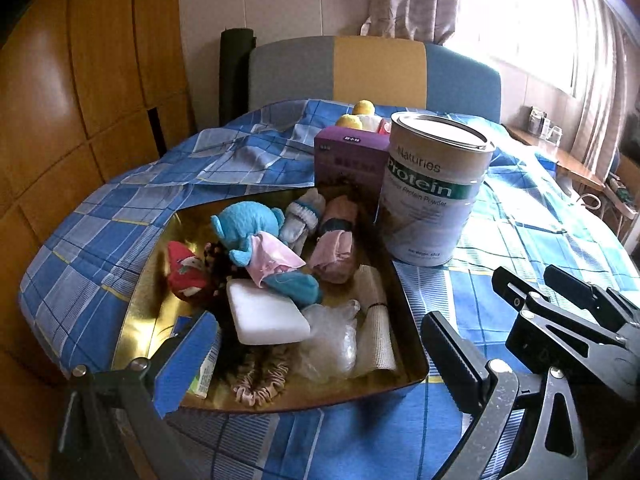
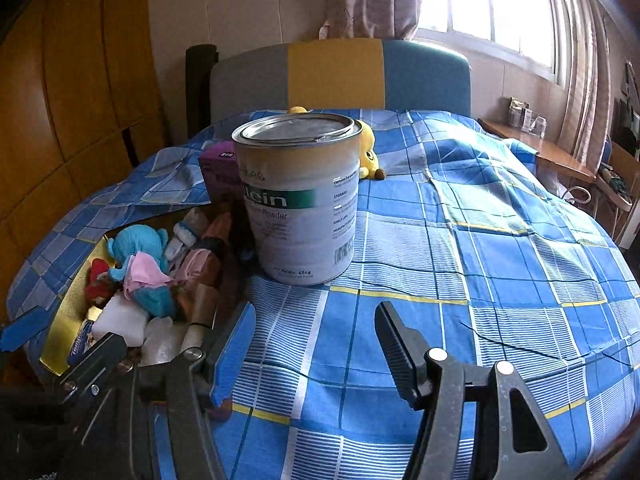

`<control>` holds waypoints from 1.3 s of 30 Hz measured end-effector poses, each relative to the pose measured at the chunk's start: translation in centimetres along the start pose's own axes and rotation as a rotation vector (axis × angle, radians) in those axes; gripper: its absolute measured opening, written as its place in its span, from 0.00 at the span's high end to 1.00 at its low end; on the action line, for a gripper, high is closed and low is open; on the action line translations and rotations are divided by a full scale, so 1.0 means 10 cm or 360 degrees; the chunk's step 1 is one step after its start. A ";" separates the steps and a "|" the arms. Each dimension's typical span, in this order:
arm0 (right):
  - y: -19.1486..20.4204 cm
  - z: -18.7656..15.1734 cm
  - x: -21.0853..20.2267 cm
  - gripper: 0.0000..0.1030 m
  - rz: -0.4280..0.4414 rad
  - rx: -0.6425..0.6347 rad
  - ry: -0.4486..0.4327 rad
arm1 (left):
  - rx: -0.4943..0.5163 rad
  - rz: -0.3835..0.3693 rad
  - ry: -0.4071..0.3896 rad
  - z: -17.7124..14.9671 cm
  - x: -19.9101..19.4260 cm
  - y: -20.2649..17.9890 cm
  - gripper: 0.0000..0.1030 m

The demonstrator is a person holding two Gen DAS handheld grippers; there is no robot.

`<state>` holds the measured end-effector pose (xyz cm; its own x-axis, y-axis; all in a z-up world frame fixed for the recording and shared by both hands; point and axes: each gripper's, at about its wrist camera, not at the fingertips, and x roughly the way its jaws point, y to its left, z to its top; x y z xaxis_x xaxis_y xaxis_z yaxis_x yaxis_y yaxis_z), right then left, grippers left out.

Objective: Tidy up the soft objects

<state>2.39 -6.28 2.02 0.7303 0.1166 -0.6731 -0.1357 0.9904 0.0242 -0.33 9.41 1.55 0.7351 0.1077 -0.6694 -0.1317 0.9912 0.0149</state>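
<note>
A gold tray (image 1: 136,312) on the bed holds soft things: a blue plush toy (image 1: 250,226), a red plush (image 1: 185,272), a white sponge (image 1: 266,316), rolled socks (image 1: 334,240), a clear plastic bag (image 1: 332,332), a beige roll (image 1: 374,316) and a pink scrunchie (image 1: 260,384). My left gripper (image 1: 316,364) is open and empty, its jaws astride the tray's near edge. My right gripper (image 2: 314,354) is open and empty over the bedspread, right of the tray (image 2: 70,312). A yellow plush (image 2: 368,152) lies behind the tin.
A protein powder tin (image 2: 300,200) stands on the blue checked bedspread (image 2: 480,260) beside the tray, with a purple box (image 1: 350,160) behind it. A wooden wardrobe (image 1: 60,120) is at left, a headboard (image 1: 376,72) behind, a desk (image 2: 560,160) at right.
</note>
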 end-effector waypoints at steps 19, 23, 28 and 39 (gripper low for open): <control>0.05 -0.02 0.01 0.39 0.0007 -0.0021 0.0017 | -0.0014 -0.0001 0.0013 -0.02 -0.01 0.07 0.00; 0.06 -0.03 0.02 0.39 0.0009 -0.0024 0.0024 | -0.0015 -0.0002 0.0014 -0.02 -0.01 0.06 0.00; 0.07 -0.03 0.01 0.39 0.0006 -0.0030 0.0025 | -0.0016 -0.0006 0.0011 -0.02 -0.02 0.07 0.00; 0.07 -0.05 0.02 0.39 0.0009 -0.0042 0.0034 | -0.0029 -0.0016 -0.0018 -0.02 -0.05 0.09 0.00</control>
<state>2.11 -5.55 1.56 0.7152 0.1202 -0.6885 -0.1576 0.9875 0.0087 -0.95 10.25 1.80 0.7437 0.0987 -0.6612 -0.1365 0.9906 -0.0056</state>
